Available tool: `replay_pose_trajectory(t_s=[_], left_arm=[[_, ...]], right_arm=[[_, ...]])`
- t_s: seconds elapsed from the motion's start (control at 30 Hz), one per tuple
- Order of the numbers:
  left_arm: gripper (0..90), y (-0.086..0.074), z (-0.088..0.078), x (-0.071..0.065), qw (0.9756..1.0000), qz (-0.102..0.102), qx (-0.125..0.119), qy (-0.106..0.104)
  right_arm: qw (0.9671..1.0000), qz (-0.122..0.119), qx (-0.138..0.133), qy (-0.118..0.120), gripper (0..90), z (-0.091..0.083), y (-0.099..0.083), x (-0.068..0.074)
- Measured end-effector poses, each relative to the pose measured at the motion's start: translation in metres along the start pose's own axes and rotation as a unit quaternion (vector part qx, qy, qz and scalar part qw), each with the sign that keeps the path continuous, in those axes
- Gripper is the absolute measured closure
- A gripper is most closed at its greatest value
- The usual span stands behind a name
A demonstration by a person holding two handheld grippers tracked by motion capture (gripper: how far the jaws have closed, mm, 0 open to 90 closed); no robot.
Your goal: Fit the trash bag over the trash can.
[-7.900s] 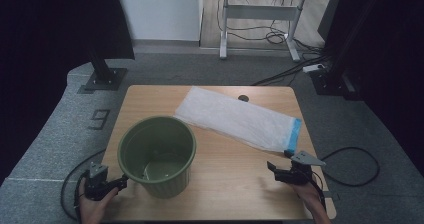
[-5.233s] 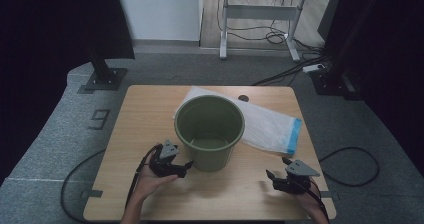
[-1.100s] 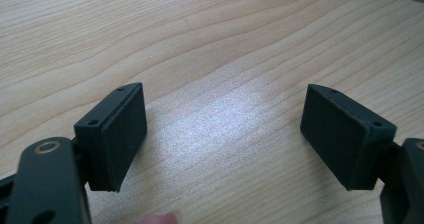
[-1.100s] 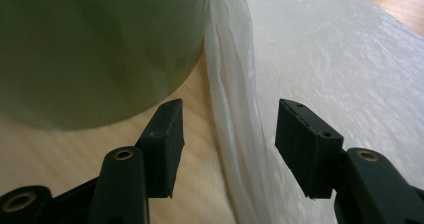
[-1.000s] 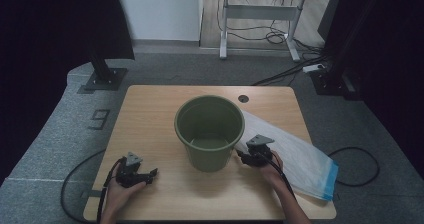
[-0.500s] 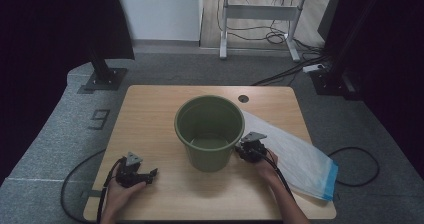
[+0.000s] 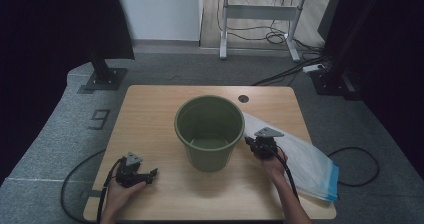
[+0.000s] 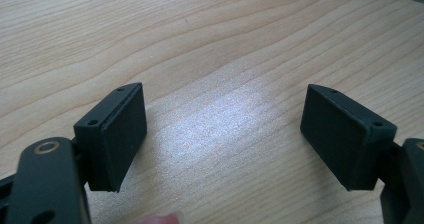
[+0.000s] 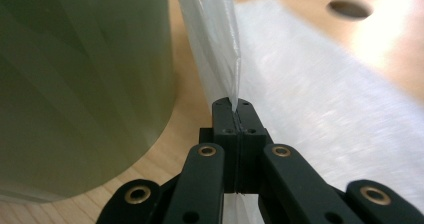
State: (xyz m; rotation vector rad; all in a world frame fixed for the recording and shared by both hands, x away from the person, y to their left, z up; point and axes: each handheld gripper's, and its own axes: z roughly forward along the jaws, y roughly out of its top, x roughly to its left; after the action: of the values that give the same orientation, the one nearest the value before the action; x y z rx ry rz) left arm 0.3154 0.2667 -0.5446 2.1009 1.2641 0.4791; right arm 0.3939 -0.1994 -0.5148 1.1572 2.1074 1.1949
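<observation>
Since a second ago the right gripper point(image 7: 248, 142) has crept up against the green bucket point(image 7: 210, 131) at mid-frame in the high view, and its jaws have just been closing; they now stand pressed together on a pinch of the white plastic bag point(image 9: 220, 49). In the right gripper view that thin film rises in a fold straight up from the black pads, just beside the bucket's wall point(image 9: 85, 84), which suggests the edge is being lifted so the bag can be opened and drawn over the bucket as a liner. The rest of the bag point(image 7: 305, 161) lies flat toward the lower right of the table point(image 7: 150, 109), its blue end near the table's edge. At the lower left the left gripper point(image 7: 151, 173) rests low over bare wood, jaws wide with nothing between them point(image 8: 225, 134), probably waiting to take the bag's other edge.
</observation>
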Motion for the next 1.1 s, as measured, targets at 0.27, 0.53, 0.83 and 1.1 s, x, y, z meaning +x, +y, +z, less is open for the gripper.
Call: replay_pose_trajectory(t_s=[0.27, 0.53, 0.83, 1.1], left_arm=[[18.3, 0.0, 0.0, 0.0, 1.0, 0.0, 0.0, 0.0], [18.4, 0.0, 0.0, 0.0, 1.0, 0.0, 0.0, 0.0], [18.4, 0.0, 0.0, 0.0, 1.0, 0.001, 0.0, 0.0], [18.5, 0.0, 0.0, 0.0, 1.0, 0.0, 0.0, 0.001]], right_arm=[[0.9956, 0.035, -0.085, 0.015, 88.7, -0.034, 0.01, -0.013], [0.9904, 0.045, -0.131, 0.002, 88.7, -0.059, 0.019, -0.019], [0.9754, 0.08, -0.205, 0.013, 88.7, -0.096, 0.034, -0.027], [0.9649, 0.098, -0.243, 0.022, 88.7, -0.118, 0.039, -0.032]])
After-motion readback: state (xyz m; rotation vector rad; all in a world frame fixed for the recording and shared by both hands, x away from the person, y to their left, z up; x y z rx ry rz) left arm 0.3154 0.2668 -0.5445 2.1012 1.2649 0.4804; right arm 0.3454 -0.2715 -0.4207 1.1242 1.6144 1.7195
